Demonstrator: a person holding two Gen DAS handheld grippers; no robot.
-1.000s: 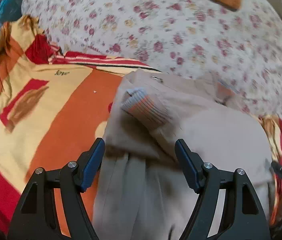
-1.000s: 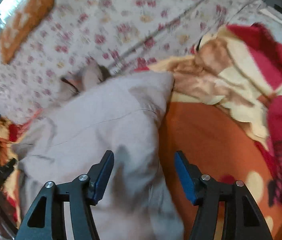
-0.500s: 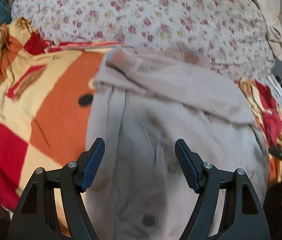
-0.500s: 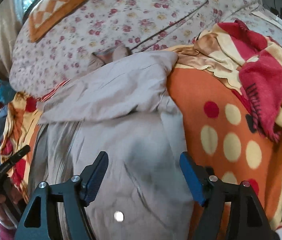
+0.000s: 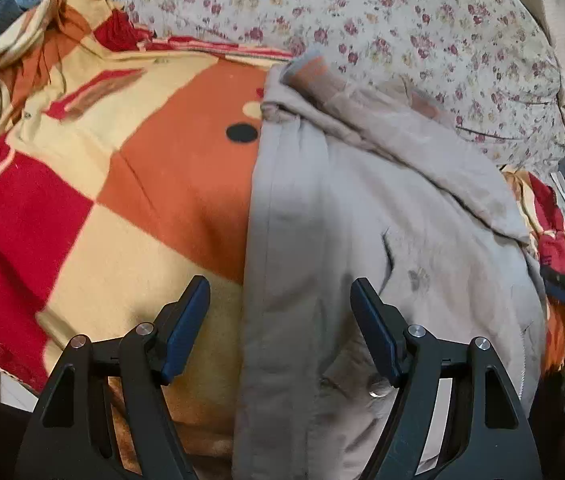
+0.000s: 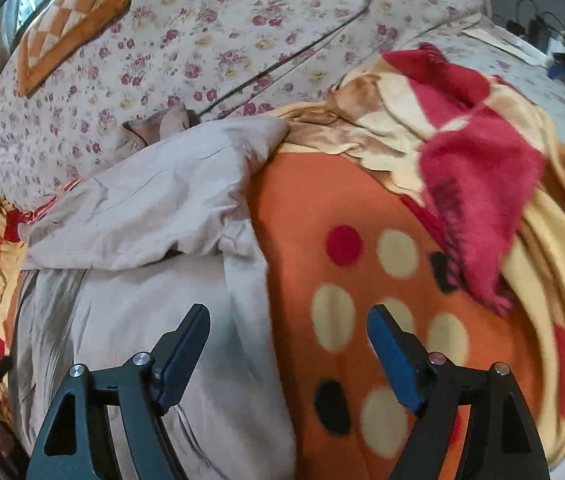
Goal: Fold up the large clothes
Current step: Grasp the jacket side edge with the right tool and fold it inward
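Since a second ago both your claws have drawn back along the beige jacket [image 5: 382,216], its sleeve folded across its upper part. Your left claw [image 5: 278,320] gapes wide over the jacket's left edge, gripping nothing. Your right claw [image 6: 288,344], jaws just opening wider, straddles its right edge, empty. Under the jacket: orange blanket [image 6: 362,200]; beyond it, floral bedsheet [image 5: 362,12].

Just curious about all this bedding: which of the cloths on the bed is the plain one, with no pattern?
The grey-beige jacket, folded in the middle. The blanket under it has orange, red and cream blocks, and the quilt behind has small flowers.
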